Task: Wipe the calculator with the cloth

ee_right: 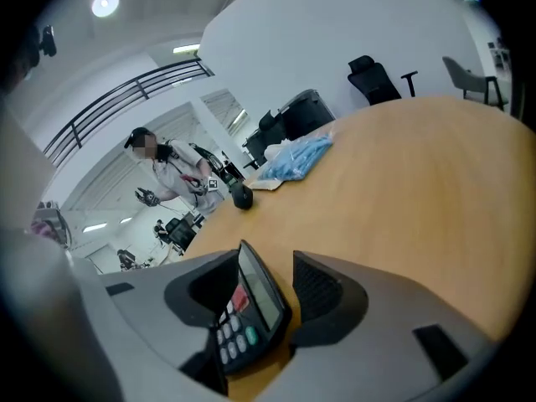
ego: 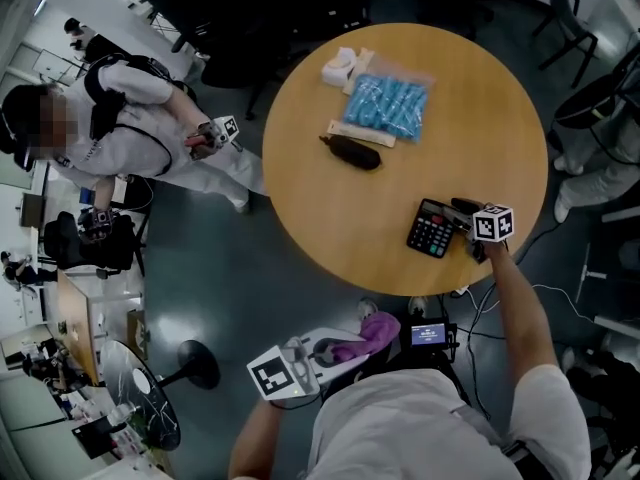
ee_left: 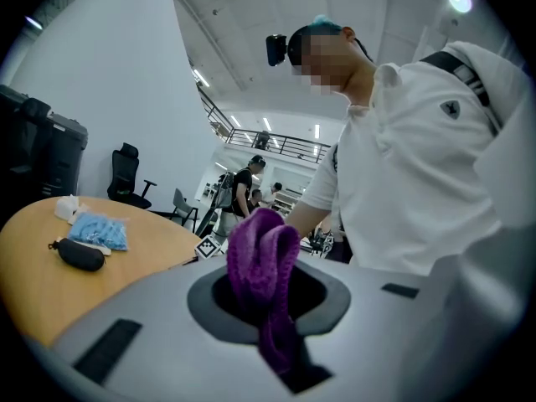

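Our right gripper [ego: 460, 224] has its jaws spread, with the calculator [ego: 432, 228] leaning loose between them near the table's [ego: 330, 198] edge. Our left gripper [ee_left: 268, 285] pinches the purple cloth [ee_left: 261, 254]. With nothing gripping the calculator, a wiping stroke could push it off the edge.

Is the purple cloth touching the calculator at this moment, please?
No, the cloth hangs in the left gripper off the table, well apart from the calculator.
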The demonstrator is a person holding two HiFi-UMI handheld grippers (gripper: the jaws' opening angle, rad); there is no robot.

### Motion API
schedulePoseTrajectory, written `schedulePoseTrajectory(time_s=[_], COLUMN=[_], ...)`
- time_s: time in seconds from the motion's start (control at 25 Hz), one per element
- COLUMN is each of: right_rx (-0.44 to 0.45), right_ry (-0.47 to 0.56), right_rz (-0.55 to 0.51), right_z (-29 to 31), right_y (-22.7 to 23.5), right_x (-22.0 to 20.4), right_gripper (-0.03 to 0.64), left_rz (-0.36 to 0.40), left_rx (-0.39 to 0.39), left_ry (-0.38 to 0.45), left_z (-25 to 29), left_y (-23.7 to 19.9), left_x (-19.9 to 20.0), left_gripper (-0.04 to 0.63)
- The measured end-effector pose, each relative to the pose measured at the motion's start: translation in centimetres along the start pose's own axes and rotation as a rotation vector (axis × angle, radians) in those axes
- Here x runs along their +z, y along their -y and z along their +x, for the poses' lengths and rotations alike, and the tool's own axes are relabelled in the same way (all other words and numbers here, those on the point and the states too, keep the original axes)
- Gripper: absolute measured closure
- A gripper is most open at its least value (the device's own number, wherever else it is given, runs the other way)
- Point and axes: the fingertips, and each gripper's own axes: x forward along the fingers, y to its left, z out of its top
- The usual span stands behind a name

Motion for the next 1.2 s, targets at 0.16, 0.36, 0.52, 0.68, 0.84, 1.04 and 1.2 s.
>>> schedulePoseTrajectory(time_s=[0.16,0.36,0.52,0.68,0.84,1.04,1.2], right_rx=[-0.095,-0.278,-0.380,-0.488,-0.537,-0.508,-0.489], right_ry=[0.122,0.400,0.585,0.698,0.719,0.698,0.637], right_rz=[-0.072,-0.220,-0.336,-0.442,-0.498,-0.383,-0.417], right_z=[-2.8,-10.6,-17.6,-23.0,-24.9,-23.7,-22.5], right_y=[0.0,-6.3,-15.0,-23.3,-29.6,-32.4,-32.2], right_x=[4.6,11.2,13.7,13.8,11.7,7.4,6.5], right_gripper=[0.425,0.510,0.532,0.532,0.541,0.588,0.600], left_rz=[0.024,0.080,0.134,0.166,0.232,0.228,0.214], left_rx=[0.003,0.055,0.066,0.196,0.408,0.627,0.684], left_ry=[0.023,0.082,0.159,0.240,0.322,0.421,0.389], left_z=[0.1,-0.2,0.7,1.0,0.8,0.7,1.8], left_y=[-0.4,-0.9,-1.0,-2.0,-3.5,-5.2,-5.8], left_x=[0.6,2.0,3.3,5.0,7.1,9.0,8.4], left_gripper=[0.545,0.545,0.545,0.545,0.545,0.545,0.545])
